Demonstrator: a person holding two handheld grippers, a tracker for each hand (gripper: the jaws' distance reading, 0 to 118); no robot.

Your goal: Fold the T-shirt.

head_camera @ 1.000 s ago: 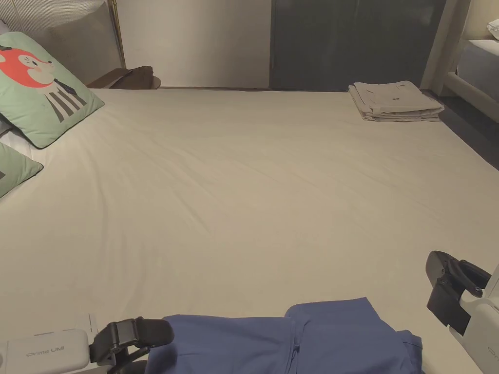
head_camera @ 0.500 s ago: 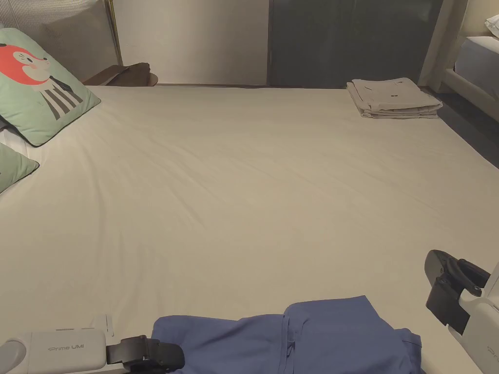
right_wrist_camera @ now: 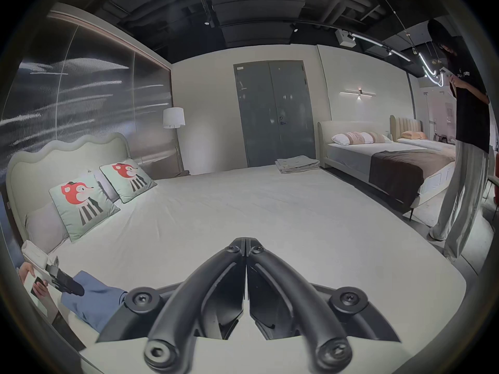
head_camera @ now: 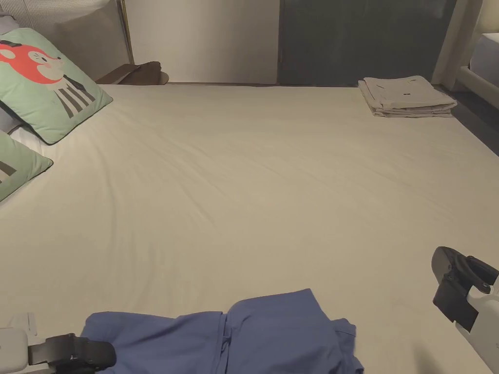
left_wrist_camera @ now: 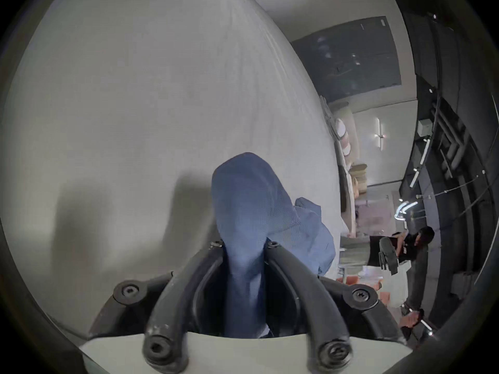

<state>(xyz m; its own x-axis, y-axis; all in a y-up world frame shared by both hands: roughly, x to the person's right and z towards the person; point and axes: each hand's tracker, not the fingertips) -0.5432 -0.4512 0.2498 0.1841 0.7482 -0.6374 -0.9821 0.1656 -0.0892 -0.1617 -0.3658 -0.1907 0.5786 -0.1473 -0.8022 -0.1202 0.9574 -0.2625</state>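
A crumpled blue T-shirt (head_camera: pixel 253 336) lies at the near edge of the bed (head_camera: pixel 253 195). My left gripper (head_camera: pixel 92 353) is at the shirt's left end, low at the bottom left of the head view. In the left gripper view its jaws are shut on a bunched strip of the blue T-shirt (left_wrist_camera: pixel 248 199), which runs between the tips of the left gripper (left_wrist_camera: pixel 244 245). My right gripper (head_camera: pixel 453 287) hovers over the bed's right side, apart from the shirt. In its own view the right gripper (right_wrist_camera: pixel 246 242) is shut with nothing in it; the blue T-shirt (right_wrist_camera: pixel 94 304) lies at lower left.
A folded beige stack (head_camera: pixel 407 96) sits at the far right corner of the bed. Green cartoon pillows (head_camera: pixel 48 83) lean at the far left. A person (right_wrist_camera: pixel 464 137) stands on the floor to the right, by a second bed (right_wrist_camera: pixel 391 161).
The left gripper has moved left and toward the near edge, dragging the blue shirt leftward with it. The right gripper has stayed about where it was.
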